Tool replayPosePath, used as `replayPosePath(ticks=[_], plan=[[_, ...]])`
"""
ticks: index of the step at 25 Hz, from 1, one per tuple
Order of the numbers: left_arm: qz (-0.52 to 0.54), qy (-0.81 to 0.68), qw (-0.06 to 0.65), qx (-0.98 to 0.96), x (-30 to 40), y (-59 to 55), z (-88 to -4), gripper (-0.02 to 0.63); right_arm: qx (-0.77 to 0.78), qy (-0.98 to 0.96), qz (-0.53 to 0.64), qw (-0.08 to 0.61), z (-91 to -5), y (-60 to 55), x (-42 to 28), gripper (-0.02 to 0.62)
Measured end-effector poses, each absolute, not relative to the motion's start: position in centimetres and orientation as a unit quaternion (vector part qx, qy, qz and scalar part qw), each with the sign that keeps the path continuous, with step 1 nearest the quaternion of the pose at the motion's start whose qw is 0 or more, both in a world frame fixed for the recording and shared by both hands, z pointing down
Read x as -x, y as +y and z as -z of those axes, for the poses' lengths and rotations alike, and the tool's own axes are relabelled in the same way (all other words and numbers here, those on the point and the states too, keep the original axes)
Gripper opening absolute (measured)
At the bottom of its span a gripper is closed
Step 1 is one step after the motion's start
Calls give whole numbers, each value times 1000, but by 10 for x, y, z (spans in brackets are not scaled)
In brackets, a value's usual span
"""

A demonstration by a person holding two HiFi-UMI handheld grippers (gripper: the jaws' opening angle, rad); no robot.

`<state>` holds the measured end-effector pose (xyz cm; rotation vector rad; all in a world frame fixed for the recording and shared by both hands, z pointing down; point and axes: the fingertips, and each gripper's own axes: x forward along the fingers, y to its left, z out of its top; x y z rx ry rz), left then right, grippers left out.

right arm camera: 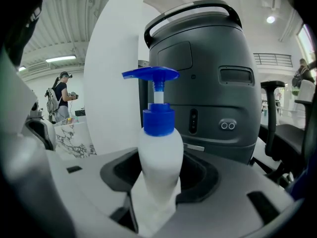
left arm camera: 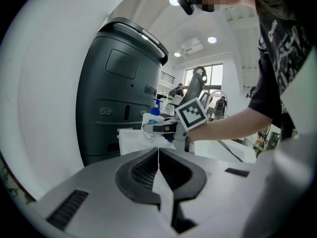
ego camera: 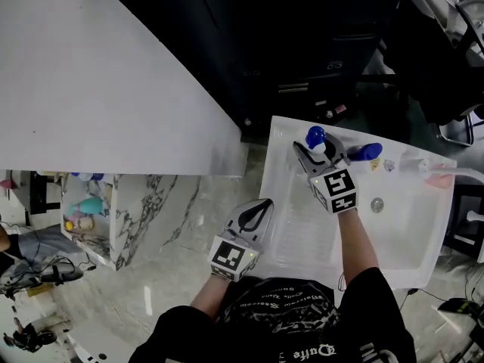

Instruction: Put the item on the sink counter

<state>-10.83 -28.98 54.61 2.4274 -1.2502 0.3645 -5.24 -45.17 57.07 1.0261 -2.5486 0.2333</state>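
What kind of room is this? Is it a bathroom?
Probably a workshop or lab hall, not a real bathroom: the white sink sits next to a big grey machine, with an office chair nearby.

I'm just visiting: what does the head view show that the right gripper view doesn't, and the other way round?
Only the head view: the white sink with its drain, and the left claw, shut and empty, beside the sink. Only the right gripper view: a distant person wearing a backpack. Both: the right claw clamped on the white pump bottle with its blue top.
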Motion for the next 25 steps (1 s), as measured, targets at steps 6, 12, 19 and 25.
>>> replayPosePath(ticks=[6, 12, 19, 25], plan=[[-133, -450, 196, -861, 109, -286, -548, 8, -353, -914, -65, 188, -571, -450, 55, 206], [-136, -453, 202, -858, 111, -280, -549, 8, -349, -918, -82, 172, -572, -448, 55, 215], [-122, -465, 211, -851, 117, -273, -546, 8, -353, -922, -112, 117, -551, -442, 52, 316], [-104, -472, 200, -853, 121, -272, -535, 8, -377, -916, -88, 101, -518, -431, 41, 330]])
